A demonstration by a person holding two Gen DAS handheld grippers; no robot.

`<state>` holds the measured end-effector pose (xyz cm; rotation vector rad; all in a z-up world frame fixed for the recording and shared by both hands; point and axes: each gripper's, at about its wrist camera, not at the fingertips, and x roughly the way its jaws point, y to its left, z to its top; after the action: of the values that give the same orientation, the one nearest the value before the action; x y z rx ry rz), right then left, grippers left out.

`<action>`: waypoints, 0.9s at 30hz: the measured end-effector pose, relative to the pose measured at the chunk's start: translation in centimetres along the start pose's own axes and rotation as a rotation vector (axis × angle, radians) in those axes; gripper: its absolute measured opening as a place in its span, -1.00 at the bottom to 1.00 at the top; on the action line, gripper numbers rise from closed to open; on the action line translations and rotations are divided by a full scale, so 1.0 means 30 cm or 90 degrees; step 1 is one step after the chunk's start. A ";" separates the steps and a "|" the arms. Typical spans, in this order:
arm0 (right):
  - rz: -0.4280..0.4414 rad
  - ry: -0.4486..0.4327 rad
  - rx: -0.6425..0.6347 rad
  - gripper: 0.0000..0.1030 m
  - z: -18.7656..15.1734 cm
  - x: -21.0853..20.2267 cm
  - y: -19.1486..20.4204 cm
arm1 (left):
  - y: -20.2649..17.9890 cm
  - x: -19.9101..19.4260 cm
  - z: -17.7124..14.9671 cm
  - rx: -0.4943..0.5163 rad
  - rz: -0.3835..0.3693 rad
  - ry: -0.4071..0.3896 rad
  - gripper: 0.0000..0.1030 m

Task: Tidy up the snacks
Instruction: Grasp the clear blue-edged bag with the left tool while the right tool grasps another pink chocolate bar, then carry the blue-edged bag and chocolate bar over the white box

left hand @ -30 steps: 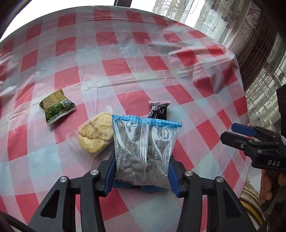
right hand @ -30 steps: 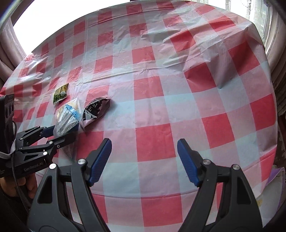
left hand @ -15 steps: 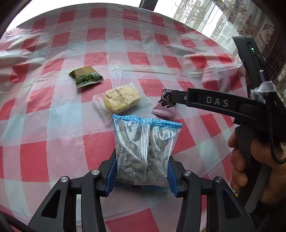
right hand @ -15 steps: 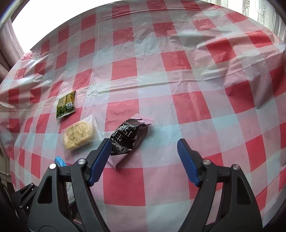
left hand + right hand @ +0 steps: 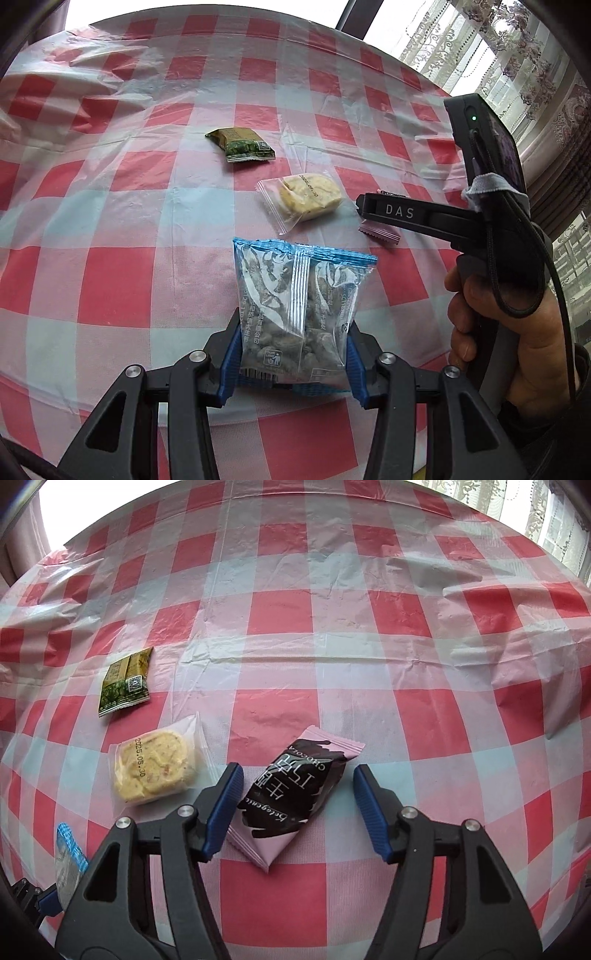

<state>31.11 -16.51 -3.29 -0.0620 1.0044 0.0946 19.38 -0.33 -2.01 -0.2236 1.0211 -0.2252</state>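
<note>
The chocolate packet (image 5: 295,794) lies flat on the desk (image 5: 369,664) between the right tongs (image 5: 298,806), long axis slanted across the gap; the jaws have just been closing, pads not yet pressing; the left tongs (image 5: 291,354) pinch the blue nut bag (image 5: 299,310); the clear-wrapped pastry (image 5: 155,771) lies just left, the green packet (image 5: 125,681) beyond.

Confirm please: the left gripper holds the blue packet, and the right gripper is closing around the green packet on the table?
Not quite. The left gripper does hold the blue packet, but the right gripper, jaws just closing, straddles the pink-and-black chocolate packet, as the right wrist view shows. The green packet lies apart.
</note>
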 end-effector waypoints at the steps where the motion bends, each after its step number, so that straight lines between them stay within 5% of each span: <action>1: 0.001 -0.001 -0.009 -0.16 -0.001 -0.005 0.006 | -0.002 0.001 0.000 0.001 0.001 0.000 -0.06; 3: 0.006 -0.004 -0.021 -0.41 -0.011 -0.017 0.014 | -0.003 0.002 0.000 0.002 0.003 0.000 -0.06; 6: 0.012 -0.005 -0.026 -0.50 -0.029 -0.029 0.012 | -0.004 -0.001 -0.002 0.000 0.005 0.001 -0.06; 27: 0.020 -0.002 0.007 -0.51 -0.271 -0.265 -0.175 | -0.138 -0.048 -0.044 0.032 -0.011 0.011 -0.07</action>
<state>20.62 -22.92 -0.89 -0.0357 1.0030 0.1177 17.18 -3.95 -0.31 -0.1856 1.0292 -0.2687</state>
